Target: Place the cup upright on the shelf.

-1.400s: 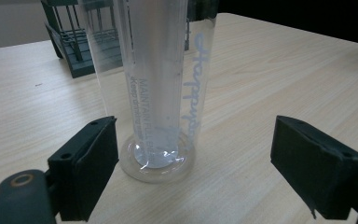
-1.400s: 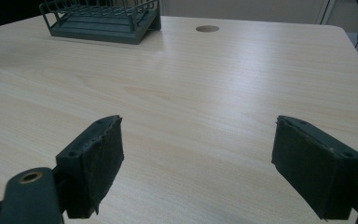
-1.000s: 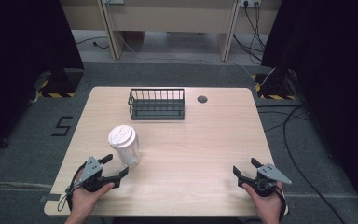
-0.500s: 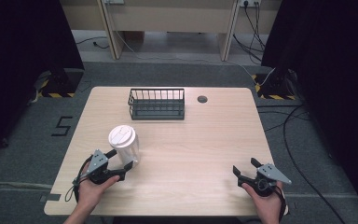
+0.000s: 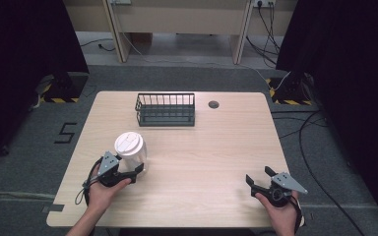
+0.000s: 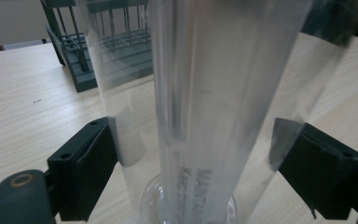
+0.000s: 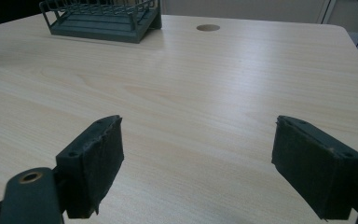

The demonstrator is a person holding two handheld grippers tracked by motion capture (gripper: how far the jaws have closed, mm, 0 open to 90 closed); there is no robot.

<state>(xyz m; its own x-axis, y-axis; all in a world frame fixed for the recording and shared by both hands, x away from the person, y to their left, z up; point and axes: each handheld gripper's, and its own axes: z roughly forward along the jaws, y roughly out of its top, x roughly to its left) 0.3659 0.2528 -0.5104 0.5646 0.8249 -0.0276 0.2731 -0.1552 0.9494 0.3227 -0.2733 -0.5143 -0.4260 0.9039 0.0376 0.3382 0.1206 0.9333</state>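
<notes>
A clear plastic cup (image 5: pixel 130 149) with a white lid stands upright on the left part of the wooden table (image 5: pixel 211 147). My left gripper (image 5: pixel 134 167) reaches it from the near side and is open, one jaw on each side of its lower part. In the left gripper view the cup (image 6: pixel 214 93) stands between the two black pads (image 6: pixel 91 168), whose gap just matches its width; an inner tube with printed lettering shows through the wall. I cannot tell whether the pads touch it. My right gripper (image 5: pixel 259 175) rests near the front right edge, open (image 7: pixel 198 163), nothing between its jaws.
A dark wire basket (image 5: pixel 166 109) stands at the back middle of the table, also seen far off in the gripper views (image 6: pixel 84 65) (image 7: pixel 102 18). A round cable hole (image 5: pixel 213 104) lies to its right. Bare wood stretches ahead of the right gripper.
My left gripper has moved forward and right until the cup stands between its jaws. The cup, the basket and the right gripper have stayed in place.
</notes>
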